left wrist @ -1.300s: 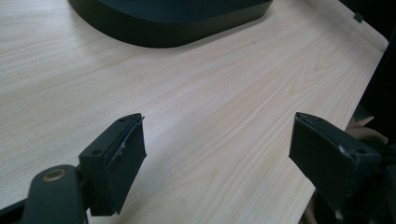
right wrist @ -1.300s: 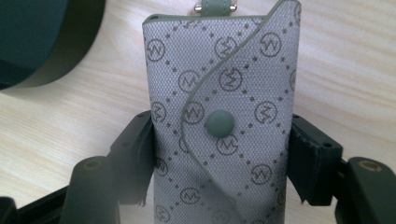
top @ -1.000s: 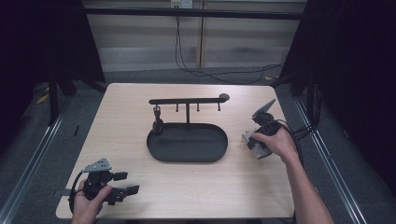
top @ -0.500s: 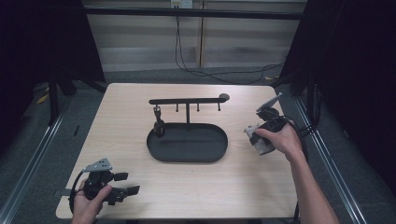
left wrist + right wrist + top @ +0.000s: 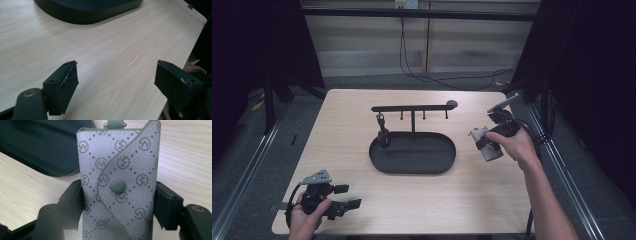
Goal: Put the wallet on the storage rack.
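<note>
A grey monogram key pouch (image 5: 120, 177) with a green snap stands upright between the jaws of my right gripper (image 5: 118, 197), which is shut on its two sides. In the high view the key pouch (image 5: 484, 146) and right gripper (image 5: 481, 140) are just above the table, right of a black oval tray (image 5: 412, 164). A black hook rack (image 5: 412, 108) rises from the tray's far rim, and a small dark item (image 5: 382, 131) hangs from its left hook. My left gripper (image 5: 349, 196) rests near the front left corner, open; in its own view the left gripper (image 5: 116, 75) has nothing between its jaws.
The light wooden table (image 5: 342, 135) ends close to the right hand at its right edge (image 5: 524, 150). The tray's near wall (image 5: 90, 17) lies ahead of the left gripper. Cables (image 5: 432, 75) run over the floor behind the table.
My right gripper has shifted slightly away from the front edge with the pouch in it. The left gripper has stayed in place.
</note>
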The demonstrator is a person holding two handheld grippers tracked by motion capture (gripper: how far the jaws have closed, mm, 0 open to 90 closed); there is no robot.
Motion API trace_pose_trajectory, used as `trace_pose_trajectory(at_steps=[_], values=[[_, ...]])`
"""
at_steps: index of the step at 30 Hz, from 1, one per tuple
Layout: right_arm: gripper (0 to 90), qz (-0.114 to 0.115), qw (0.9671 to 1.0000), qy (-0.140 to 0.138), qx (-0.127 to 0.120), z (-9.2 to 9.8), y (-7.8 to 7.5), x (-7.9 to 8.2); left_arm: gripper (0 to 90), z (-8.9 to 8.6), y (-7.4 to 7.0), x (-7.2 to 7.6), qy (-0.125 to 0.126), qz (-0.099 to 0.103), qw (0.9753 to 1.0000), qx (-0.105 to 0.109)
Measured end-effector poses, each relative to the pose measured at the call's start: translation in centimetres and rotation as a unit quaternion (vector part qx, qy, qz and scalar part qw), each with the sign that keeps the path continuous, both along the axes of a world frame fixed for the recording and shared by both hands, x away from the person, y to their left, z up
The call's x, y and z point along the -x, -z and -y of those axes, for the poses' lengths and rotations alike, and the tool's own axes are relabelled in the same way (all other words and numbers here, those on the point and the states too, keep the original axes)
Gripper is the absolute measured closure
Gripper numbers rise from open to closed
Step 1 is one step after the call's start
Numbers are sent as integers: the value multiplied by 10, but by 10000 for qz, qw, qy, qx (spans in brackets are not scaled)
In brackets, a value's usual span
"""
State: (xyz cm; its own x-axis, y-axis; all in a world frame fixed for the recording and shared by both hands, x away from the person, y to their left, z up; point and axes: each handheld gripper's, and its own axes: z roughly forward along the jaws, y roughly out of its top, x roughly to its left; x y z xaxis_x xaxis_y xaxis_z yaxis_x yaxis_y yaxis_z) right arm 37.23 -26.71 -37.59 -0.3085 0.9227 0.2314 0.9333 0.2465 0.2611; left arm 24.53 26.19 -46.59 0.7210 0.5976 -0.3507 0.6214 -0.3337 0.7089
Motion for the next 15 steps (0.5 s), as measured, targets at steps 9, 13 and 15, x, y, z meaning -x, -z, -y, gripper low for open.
trace_pose_trajectory(at_steps=[9, 13, 15], values=[[331, 148, 9996, -76, -244, -13, -8, 0, 187, -1, -1, 0, -41, 22, 10000, -9], [332, 211, 9991, -111, -351, -20, -12, -1, 183, -1, -1, 0, -2, 42, 10000, -22], [332, 229, 9988, -135, -411, -25, -12, -2, 176, -2, -2, 1, -5, 69, 10000, 22]])
